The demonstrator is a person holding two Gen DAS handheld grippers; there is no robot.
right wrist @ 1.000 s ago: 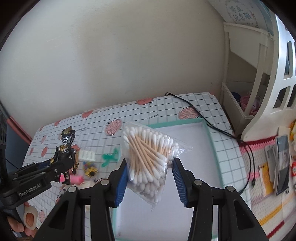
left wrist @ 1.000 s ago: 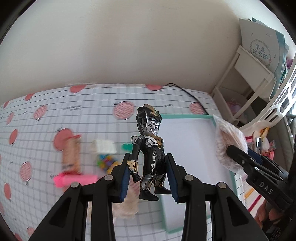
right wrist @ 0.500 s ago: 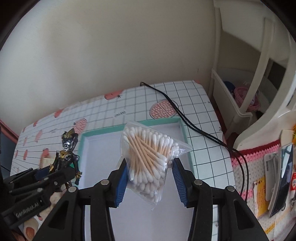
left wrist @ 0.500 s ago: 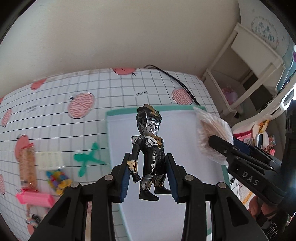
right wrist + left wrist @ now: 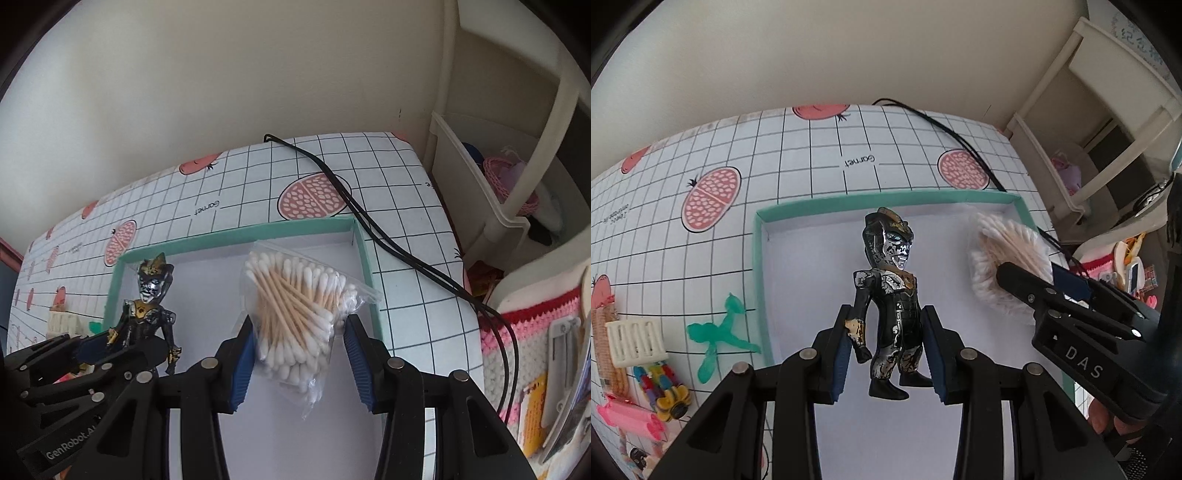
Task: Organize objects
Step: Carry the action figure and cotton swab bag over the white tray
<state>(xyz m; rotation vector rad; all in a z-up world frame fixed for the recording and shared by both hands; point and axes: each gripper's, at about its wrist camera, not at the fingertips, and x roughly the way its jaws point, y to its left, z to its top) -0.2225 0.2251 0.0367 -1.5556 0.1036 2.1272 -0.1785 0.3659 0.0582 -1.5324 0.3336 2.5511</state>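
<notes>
In the left wrist view, the left hand-held gripper (image 5: 888, 354) is clenched on a small black and silver toy figure with gold bits (image 5: 892, 306), squeezing it at the hips and legs between the blue pads. The toy stands up straight and hangs in the air over the flat white tray with a green rim (image 5: 759, 266), near the tray's middle. The tray sits on the table with a white checked cloth and pink fruit pictures (image 5: 812, 155). To the left of the tray, other small things lie on the cloth: a green plastic toy shaped like a little plane (image 5: 718, 336), a small white plastic comb piece (image 5: 635, 341) and a pink plastic bar (image 5: 631, 419). I think the step now is to put the toy down in the tray. To do it well, lower it slowly until its black feet touch the white floor, then let go gently so it does not tip. In the right wrist view, the right hand-held gripper (image 5: 301, 360) is clenched on a clear plastic bag full of cotton swabs with wooden sticks (image 5: 295, 317). The bag hangs over the right part of the tray, near its far right corner. A thin black cable (image 5: 369, 229) runs past that corner. The bag is soft, so it should go down low first, beside the toy and away from the cable.
</notes>
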